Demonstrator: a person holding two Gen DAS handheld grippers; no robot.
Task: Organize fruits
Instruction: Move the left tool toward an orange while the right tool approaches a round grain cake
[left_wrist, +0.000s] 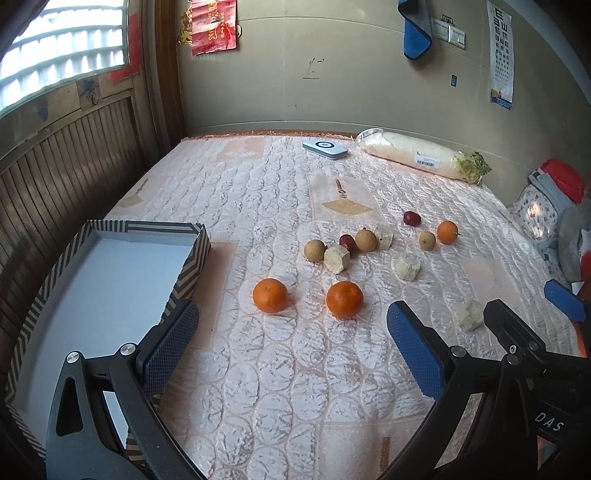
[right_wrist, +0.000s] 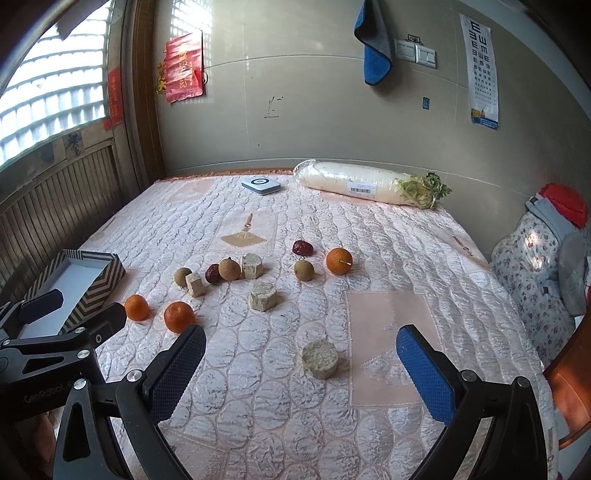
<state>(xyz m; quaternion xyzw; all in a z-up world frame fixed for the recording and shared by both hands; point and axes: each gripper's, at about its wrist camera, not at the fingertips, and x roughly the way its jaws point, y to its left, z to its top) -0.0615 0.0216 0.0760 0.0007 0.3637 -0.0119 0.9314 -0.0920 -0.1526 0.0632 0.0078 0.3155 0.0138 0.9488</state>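
Left gripper (left_wrist: 291, 354) low over the bed (left_wrist: 295, 406), fingers (left_wrist: 415, 354) wide apart, nothing between them. It sits just right of the striped box (left_wrist: 195, 258); its left finger overlaps the box's near right corner in the left wrist view.

Right gripper (right_wrist: 301, 373) also low, fingers (right_wrist: 424, 373) spread, nothing gripped. A pale cut chunk (right_wrist: 320, 359) lies on the quilt between the fingertips and slightly beyond, touching neither.

Striped box is open and empty, at the bed's left side.

Right of the box: two mandarins (left_wrist: 270, 295) (left_wrist: 344, 299), apart from each other, bare quilt around them.

Beyond those, a tight cluster: longan (left_wrist: 314, 250), pale chunk (left_wrist: 336, 259), red date (left_wrist: 347, 241), second longan (left_wrist: 366, 240), another chunk (left_wrist: 382, 237). Whether they touch, can't tell.

Further right of the box: lone chunk (left_wrist: 407, 266), longan (left_wrist: 427, 240), small orange (left_wrist: 447, 232) with stem, red date (left_wrist: 411, 218).

Far edge by the wall: white device (left_wrist: 325, 148) and a wrapped daikon (left_wrist: 417, 157).

Quilt in front of both grippers is open.
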